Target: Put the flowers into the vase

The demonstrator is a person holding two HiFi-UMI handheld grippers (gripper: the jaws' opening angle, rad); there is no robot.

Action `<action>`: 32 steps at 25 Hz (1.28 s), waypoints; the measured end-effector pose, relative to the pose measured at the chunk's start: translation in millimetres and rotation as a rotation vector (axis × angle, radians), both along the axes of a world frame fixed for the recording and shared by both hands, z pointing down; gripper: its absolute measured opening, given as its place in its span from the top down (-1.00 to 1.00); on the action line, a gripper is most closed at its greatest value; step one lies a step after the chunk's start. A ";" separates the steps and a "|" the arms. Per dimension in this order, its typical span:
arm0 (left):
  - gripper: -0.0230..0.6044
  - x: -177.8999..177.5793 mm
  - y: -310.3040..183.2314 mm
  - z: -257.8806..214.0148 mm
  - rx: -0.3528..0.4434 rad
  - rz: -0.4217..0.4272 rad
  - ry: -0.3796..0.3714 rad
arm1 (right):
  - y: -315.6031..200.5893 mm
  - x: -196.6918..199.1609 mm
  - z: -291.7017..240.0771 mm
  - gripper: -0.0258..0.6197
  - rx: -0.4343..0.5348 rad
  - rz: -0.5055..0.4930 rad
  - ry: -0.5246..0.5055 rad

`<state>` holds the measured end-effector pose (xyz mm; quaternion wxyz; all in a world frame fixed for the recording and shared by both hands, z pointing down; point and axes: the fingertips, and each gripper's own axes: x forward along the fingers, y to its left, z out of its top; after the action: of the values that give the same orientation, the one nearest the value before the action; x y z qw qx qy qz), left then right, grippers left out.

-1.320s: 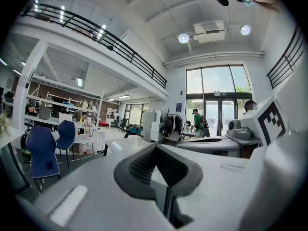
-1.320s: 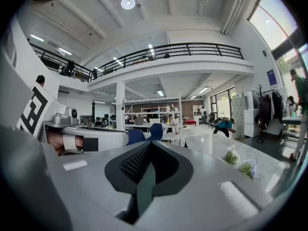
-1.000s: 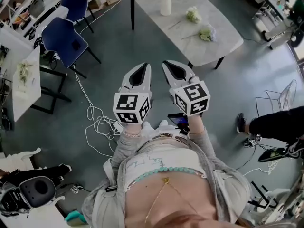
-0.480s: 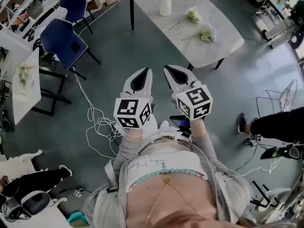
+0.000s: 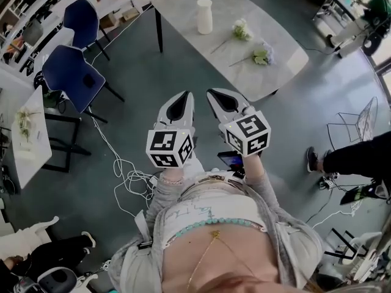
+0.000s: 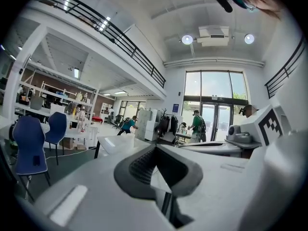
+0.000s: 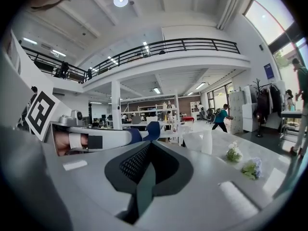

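Note:
A white vase [image 5: 204, 16] stands upright on the far end of a pale marble table [image 5: 183, 5]. Two cut flowers lie on the tabletop to its right, a white one [image 5: 243, 30] and a pale green and lilac one [image 5: 263, 55]. My left gripper [image 5: 183, 94] and right gripper [image 5: 215, 93] are held side by side over the floor, well short of the table, both shut and empty. The right gripper view shows its own gripper [image 7: 150, 146] with the vase [image 7: 207, 140], white flower [image 7: 234, 152] and lilac flower [image 7: 251, 169] beyond. In the left gripper view, that gripper [image 6: 156, 148] points at the table [image 6: 108, 142].
Two blue chairs [image 5: 73, 72] stand left of the table by a white desk [image 5: 24, 139]. White cables [image 5: 131, 170] trail on the floor at my left. A person's leg and shoe [image 5: 342, 157] are at the right, beside a wire chair [image 5: 360, 124].
The view has shifted: the table, vase and flowers sit further left and look a little larger, and the chairs have slid down. Both grippers stay shut and close together.

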<state>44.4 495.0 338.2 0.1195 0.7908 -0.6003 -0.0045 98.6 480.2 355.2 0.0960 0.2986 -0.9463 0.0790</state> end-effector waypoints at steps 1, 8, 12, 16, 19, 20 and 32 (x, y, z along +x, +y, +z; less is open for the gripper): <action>0.93 -2.7 -7.9 0.3 0.000 0.011 0.002 | -7.2 -4.0 -0.2 0.84 0.001 0.005 0.001; 0.93 -31.9 -52.3 4.7 -0.001 0.061 0.000 | -48.5 -40.6 3.7 0.84 0.002 0.032 -0.004; 0.93 -52.0 -68.0 6.8 -0.003 0.075 0.003 | -64.6 -57.8 5.4 0.84 0.001 0.060 -0.009; 0.93 -70.7 -76.2 8.7 -0.005 0.079 0.002 | -75.3 -73.3 7.1 0.84 0.001 0.074 -0.009; 0.93 -81.8 -76.3 14.7 -0.019 0.075 0.006 | -77.2 -82.1 11.3 0.84 -0.008 0.080 -0.004; 0.93 -85.4 -76.6 16.8 -0.024 0.072 0.008 | -78.2 -85.2 12.8 0.84 -0.011 0.080 -0.002; 0.93 -132.0 -99.6 16.9 -0.029 0.019 0.036 | -105.2 -129.6 10.3 0.84 -0.020 0.027 0.004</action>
<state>-87.6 395.4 355.0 0.1417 0.7946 -0.5903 -0.0092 -31.1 375.0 365.5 0.0999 0.3107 -0.9410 0.0893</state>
